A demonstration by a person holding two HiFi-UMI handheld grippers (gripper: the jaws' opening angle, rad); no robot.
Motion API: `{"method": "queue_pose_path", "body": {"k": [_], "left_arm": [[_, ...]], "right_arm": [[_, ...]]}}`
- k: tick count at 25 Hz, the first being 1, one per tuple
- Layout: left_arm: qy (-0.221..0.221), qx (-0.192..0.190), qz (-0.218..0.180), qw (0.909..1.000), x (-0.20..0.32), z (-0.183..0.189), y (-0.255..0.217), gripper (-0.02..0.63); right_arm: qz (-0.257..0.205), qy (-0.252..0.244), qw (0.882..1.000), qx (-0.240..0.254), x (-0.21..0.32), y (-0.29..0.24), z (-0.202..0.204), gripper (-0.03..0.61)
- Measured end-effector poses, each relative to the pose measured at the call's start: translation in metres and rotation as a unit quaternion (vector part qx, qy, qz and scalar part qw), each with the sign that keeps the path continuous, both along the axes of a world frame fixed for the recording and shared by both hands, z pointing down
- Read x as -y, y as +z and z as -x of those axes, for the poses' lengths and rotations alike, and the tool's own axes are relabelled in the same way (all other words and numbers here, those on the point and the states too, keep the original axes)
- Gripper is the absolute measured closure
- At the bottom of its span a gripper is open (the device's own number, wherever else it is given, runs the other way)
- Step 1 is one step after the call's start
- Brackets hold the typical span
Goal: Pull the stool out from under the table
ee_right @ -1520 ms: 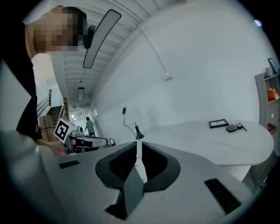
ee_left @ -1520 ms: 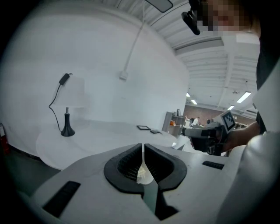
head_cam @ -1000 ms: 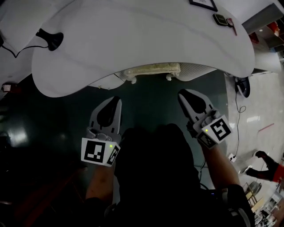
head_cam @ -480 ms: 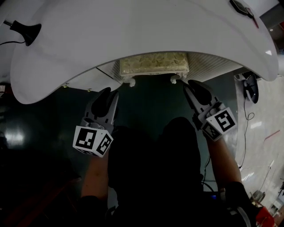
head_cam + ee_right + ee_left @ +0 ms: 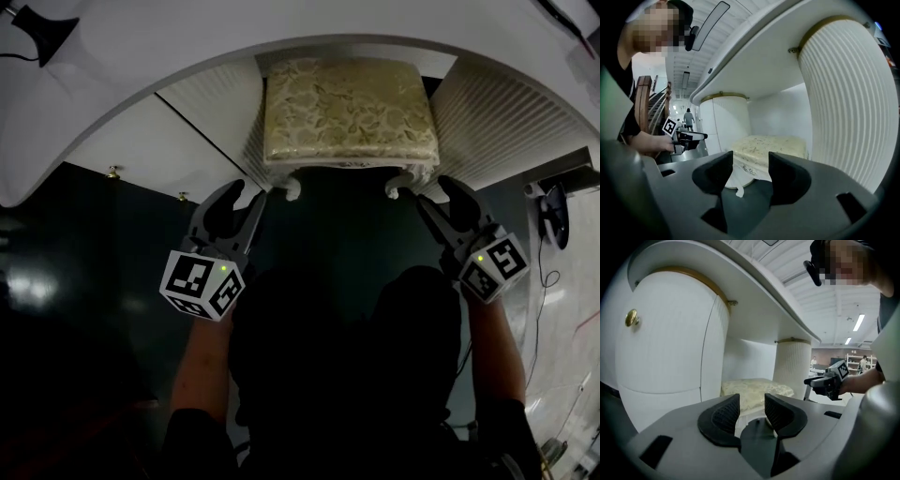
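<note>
The stool, with a cream floral cushion and white carved legs, stands under the curved white table. My left gripper is just short of the stool's front left leg. Its jaws have just been opening and hold nothing. My right gripper is beside the front right leg, also just opened and empty. In the left gripper view the cushion shows beyond the left gripper, apart from it. In the right gripper view the stool's corner lies past the right gripper.
A white cabinet door with a brass knob flanks the stool on the left. A fluted white column flanks it on the right. The floor is dark and glossy. A black object with a cable lies at the far right.
Both grippers have come down and forward toward the stool's front legs, and both have gone from shut to open. The head has dropped, so the whole stool seat now shows under the table.
</note>
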State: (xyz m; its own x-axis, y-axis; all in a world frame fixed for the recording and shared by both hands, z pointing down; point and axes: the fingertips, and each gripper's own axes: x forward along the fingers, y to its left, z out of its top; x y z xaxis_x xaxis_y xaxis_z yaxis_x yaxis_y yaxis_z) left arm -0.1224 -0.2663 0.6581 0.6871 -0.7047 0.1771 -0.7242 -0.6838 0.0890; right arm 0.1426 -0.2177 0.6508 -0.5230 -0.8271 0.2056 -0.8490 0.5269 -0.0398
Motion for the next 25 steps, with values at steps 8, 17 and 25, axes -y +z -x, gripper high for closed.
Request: {"method": "queue_pose_path", "body": {"k": [8,17,25], "left_arm": [[0.003,0.023,0.035,0.9991,0.041,-0.010,0.072,0.400],[0.000,0.057,0.061,0.9965,0.071,-0.021,0.131,0.343],[0.002,0.068,0.072,0.9951,0.085,-0.021,0.144,0.321]], "right_arm": [[0.013,0.040,0.999,-0.010,0.027,0.054,-0.025,0.356],[-0.004,0.089,0.995,-0.052,0.058,0.102,-0.054,0.356],[0.000,0.135,0.989,-0.053,0.059,0.110,-0.075,0.354]]}}
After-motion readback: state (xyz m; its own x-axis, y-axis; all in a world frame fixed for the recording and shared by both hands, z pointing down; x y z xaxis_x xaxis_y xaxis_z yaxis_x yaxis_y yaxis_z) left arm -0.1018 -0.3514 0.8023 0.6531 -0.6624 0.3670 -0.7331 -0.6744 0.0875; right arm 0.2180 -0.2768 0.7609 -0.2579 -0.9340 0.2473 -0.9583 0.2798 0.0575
